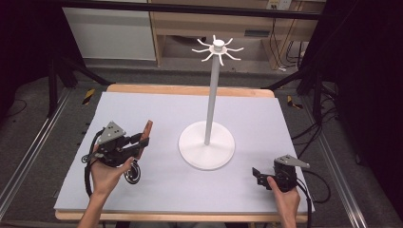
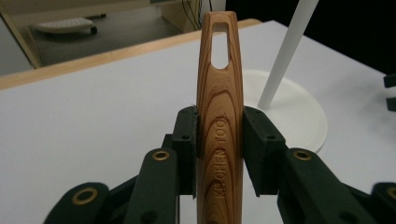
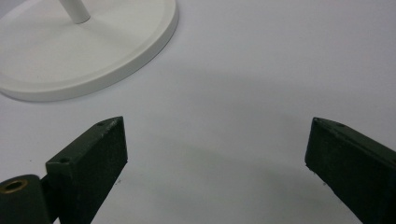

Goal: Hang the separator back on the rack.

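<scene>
A kitchen tool with a wooden handle (image 1: 148,129) is clamped in my left gripper (image 1: 142,141) at the table's left, lifted off the surface. Its dark rounded head (image 1: 133,175) hangs below the hand. In the left gripper view the handle (image 2: 219,84) stands upright between the pads, stamped "KITCHEN TOOL", with a slot hole near its tip. My left gripper (image 2: 219,135) is shut on it. A white stand (image 1: 206,145) with a tall pole and a crown of hooks (image 1: 218,47) rises at the table's centre. My right gripper (image 1: 256,175) rests at the front right, open; its jaws (image 3: 217,149) hold nothing.
The stand's round base (image 3: 93,51) lies just beyond the right gripper and also shows in the left gripper view (image 2: 299,116). A grey mat (image 1: 142,109) covers the wooden table. Cables trail from both grippers toward the front edge.
</scene>
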A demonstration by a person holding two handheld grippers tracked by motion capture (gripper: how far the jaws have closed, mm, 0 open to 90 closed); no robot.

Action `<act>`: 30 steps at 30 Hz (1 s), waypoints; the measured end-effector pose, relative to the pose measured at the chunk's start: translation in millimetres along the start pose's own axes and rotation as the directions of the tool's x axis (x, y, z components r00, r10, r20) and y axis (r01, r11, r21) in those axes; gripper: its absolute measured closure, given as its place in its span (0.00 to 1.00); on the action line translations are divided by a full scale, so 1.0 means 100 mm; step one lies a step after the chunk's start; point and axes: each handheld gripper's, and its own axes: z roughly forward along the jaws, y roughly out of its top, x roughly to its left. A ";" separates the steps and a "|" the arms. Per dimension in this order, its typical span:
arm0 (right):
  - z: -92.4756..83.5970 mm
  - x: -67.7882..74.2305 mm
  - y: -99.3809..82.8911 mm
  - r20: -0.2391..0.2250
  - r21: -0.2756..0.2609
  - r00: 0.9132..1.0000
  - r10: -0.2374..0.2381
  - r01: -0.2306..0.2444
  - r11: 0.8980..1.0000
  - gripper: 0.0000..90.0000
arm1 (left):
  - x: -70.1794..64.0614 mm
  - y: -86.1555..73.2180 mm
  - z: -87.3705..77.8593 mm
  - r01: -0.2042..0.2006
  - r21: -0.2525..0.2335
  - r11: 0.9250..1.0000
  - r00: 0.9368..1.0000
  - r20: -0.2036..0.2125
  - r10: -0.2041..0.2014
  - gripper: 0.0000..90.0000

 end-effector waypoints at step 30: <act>0.00 0.02 0.00 -0.004 -0.001 1.000 0.000 0.000 1.000 0.07 | -0.31 0.66 -0.19 -0.034 -0.203 0.979 0.996 0.070 0.049 0.75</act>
